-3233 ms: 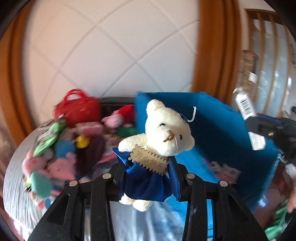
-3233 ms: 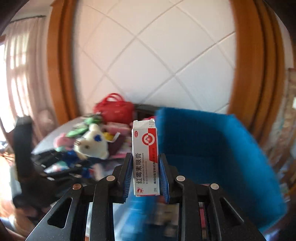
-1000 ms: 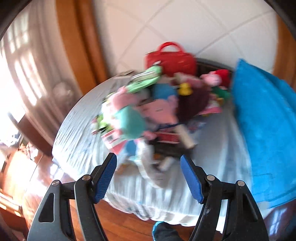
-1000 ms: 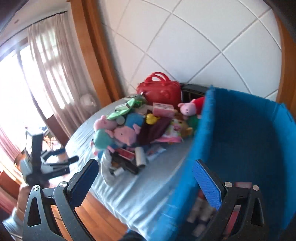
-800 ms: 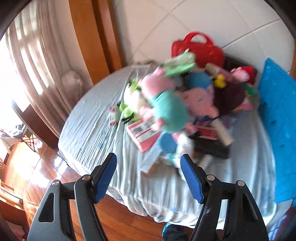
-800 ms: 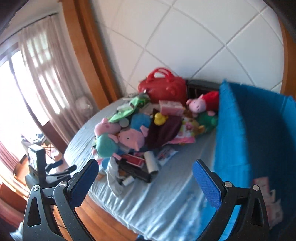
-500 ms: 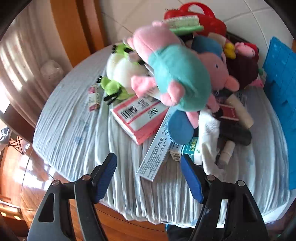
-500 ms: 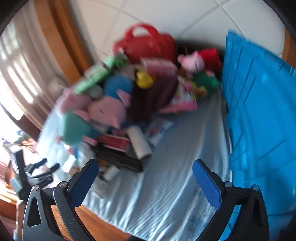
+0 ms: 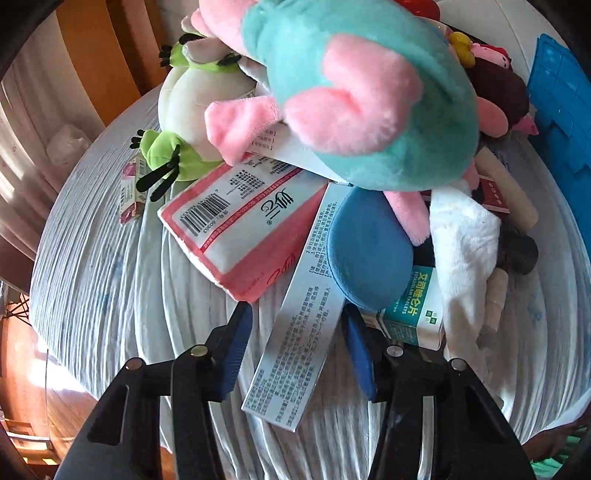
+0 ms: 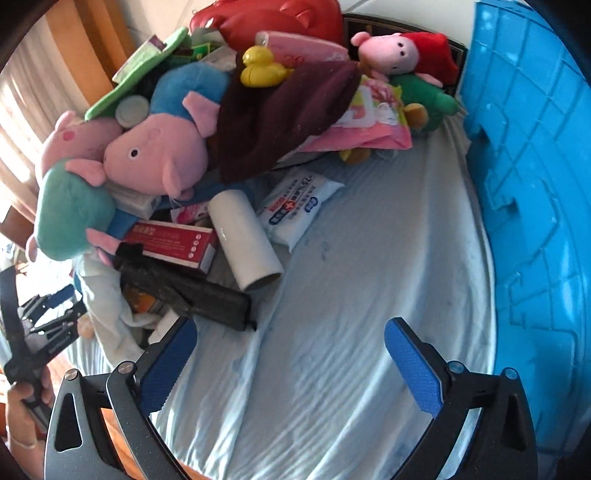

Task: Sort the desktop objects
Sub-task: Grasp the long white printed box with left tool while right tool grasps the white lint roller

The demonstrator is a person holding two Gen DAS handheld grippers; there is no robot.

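Only the left gripper (image 9: 295,343) view shows jaws narrowing around, perhaps touching, a white box (image 9: 299,325); right gripper (image 10: 288,354) gapes wide.

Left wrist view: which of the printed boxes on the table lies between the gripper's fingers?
The long white box covered in small print, lying lengthwise between the left gripper; the pink box and teal box lie outside.

three pink pig plush toys (image 10: 155,155), one yellow rubber duck (image 10: 260,66), one blue bin (image 10: 535,184), one red handbag (image 10: 266,18)

Both wrist views look steeply down (close) on one pile (image 10: 177,155).
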